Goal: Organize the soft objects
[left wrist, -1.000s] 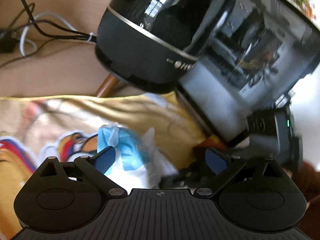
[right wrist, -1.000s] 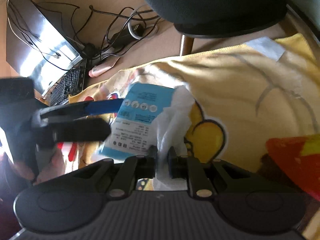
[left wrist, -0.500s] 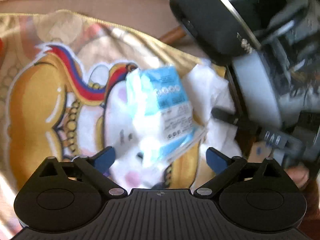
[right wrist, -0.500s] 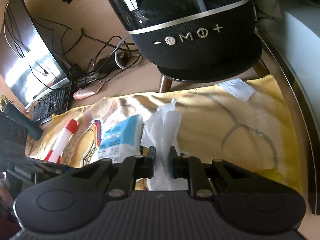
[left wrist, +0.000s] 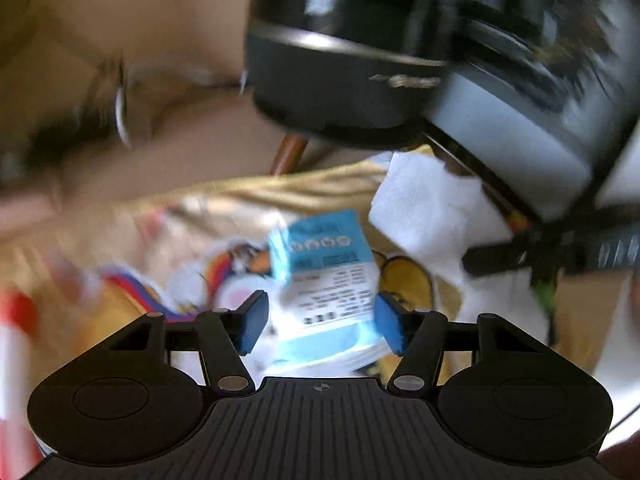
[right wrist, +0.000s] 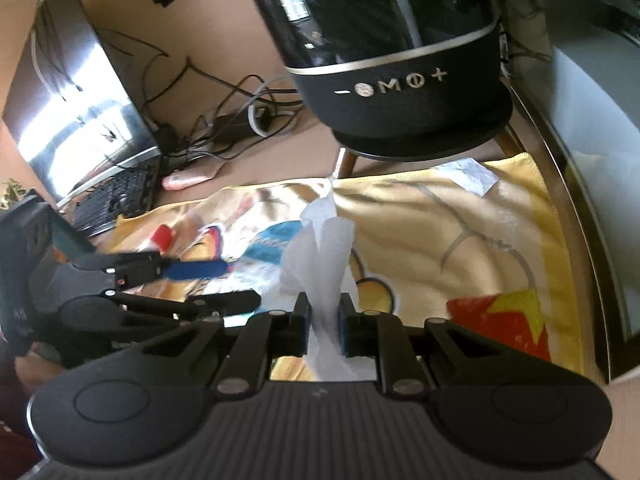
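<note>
White tissue (right wrist: 324, 248) stands pinched upright in the clenched right gripper (right wrist: 323, 322) at lower centre of the right wrist view. The left gripper (left wrist: 318, 322) has its jaws spread either side of the blue-and-white tissue pack (left wrist: 326, 276), not yet gripping it, at centre of the blurred left wrist view; it lies on the yellow cartoon cloth (right wrist: 460, 216). Sorting looks barely under way: tissue drawn, pack unsecured. Pack print is unreadable; the black speaker (right wrist: 400, 92) shows "– M +" symbols
</note>
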Demonstrator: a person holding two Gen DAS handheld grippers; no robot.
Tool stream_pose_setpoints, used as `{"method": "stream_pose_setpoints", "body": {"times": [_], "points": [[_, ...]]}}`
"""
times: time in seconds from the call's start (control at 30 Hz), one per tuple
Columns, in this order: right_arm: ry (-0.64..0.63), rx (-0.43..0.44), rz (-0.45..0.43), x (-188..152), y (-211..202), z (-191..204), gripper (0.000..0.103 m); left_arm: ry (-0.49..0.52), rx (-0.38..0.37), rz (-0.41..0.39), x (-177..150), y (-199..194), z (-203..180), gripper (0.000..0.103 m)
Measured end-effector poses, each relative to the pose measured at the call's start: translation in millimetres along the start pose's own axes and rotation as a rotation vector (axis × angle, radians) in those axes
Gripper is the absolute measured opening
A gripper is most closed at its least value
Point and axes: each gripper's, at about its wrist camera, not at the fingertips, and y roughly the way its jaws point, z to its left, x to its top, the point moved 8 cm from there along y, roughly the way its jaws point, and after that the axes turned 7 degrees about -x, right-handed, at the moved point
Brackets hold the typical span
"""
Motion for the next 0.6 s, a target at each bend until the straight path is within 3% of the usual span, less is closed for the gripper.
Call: {"method": "stream_pose_setpoints", "body": {"times": [0.13, 0.2, 0.23, 0.3, 0.4, 0.5, 0.6], "points": [[-0.048, 0.031, -0.027, 11.1, -16.1, 19.3, 0.017, 0.158, 0.077, 0.025, -0.9, -31.5, 7.1, 0.062], [-0.076, 0.051, -0.049, 22.3, -26.4, 29.6, 0.017, 0.126, 0.058, 0.061, -1.5, -44.2, 14.4, 0.067], [-0.088, 0.062, -0.061, 28.5, -32.3, 34.6, 0.017, 0.047, 0.015, 0.077, -2.0, -49.7, 19.3, 0.08], [-0.093, 0.09, -0.087, 44.9, -45.9, 42.5, 0.017, -0.237, -0.122, 0.089, -5.4, -51.8, 26.8, 0.093], [-0.141, 0.071, -0.136, 64.3, -62.8, 50.3, 0.018, -0.641, -0.307, 0.073, -9.9, -36.6, 29.4, 0.093], [-0.198, 0.029, -0.176, 74.5, -74.5, 55.0, 0.018, -0.887, -0.364, 0.059, -11.4, -12.8, 29.2, 0.093], [-0.188, 0.036, -0.181, 71.5, -75.6, 51.9, 0.018, -1.102, -0.419, 0.097, -20.3, 11.5, 29.6, 0.093]]}}
